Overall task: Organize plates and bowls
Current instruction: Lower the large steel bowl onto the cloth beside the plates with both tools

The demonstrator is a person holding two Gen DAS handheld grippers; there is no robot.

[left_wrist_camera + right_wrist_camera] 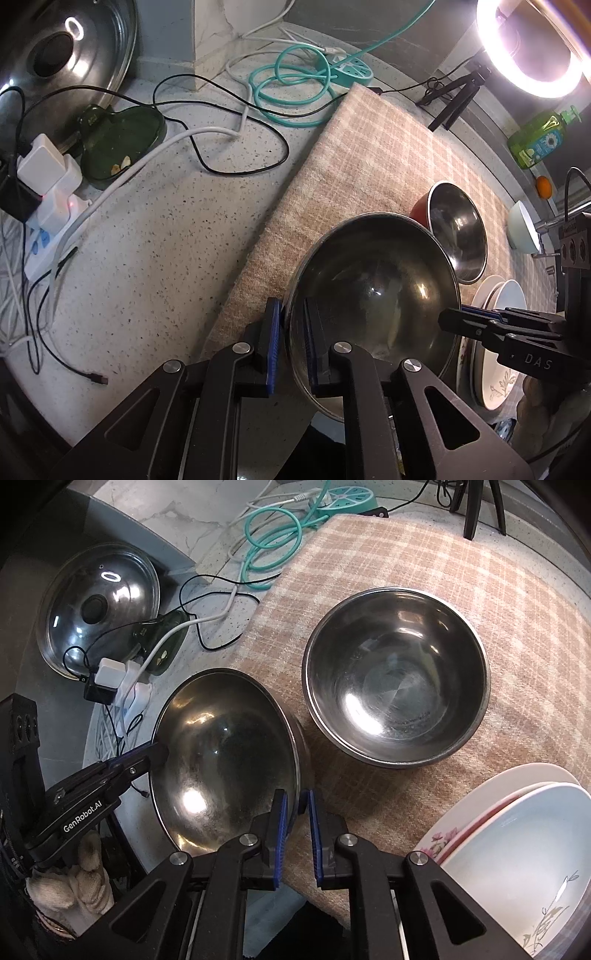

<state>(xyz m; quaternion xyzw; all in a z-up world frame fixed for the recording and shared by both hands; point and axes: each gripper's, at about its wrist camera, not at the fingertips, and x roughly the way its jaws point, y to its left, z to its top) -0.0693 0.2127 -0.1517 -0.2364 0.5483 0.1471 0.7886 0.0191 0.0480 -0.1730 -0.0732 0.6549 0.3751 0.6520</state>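
Observation:
Both grippers hold one steel bowl (373, 295) by opposite sides of its rim, tilted above the near edge of the checked mat (369, 147). My left gripper (291, 347) is shut on its left rim. My right gripper (297, 830) is shut on its right rim; the bowl (225, 760) fills the lower left of the right wrist view. A second steel bowl (395, 675) with a red outside (419, 212) stands upright on the mat beyond. Stacked white plates (517, 849) with flower prints lie at the near right (495, 347).
A glass pot lid (99, 609) leans at the back left. A green dish (122, 144), power strips (55, 199) and loose cables cover the speckled counter left of the mat. A ring light (532, 48), soap bottle (539, 140) and pale bowl (522, 227) stand at the right.

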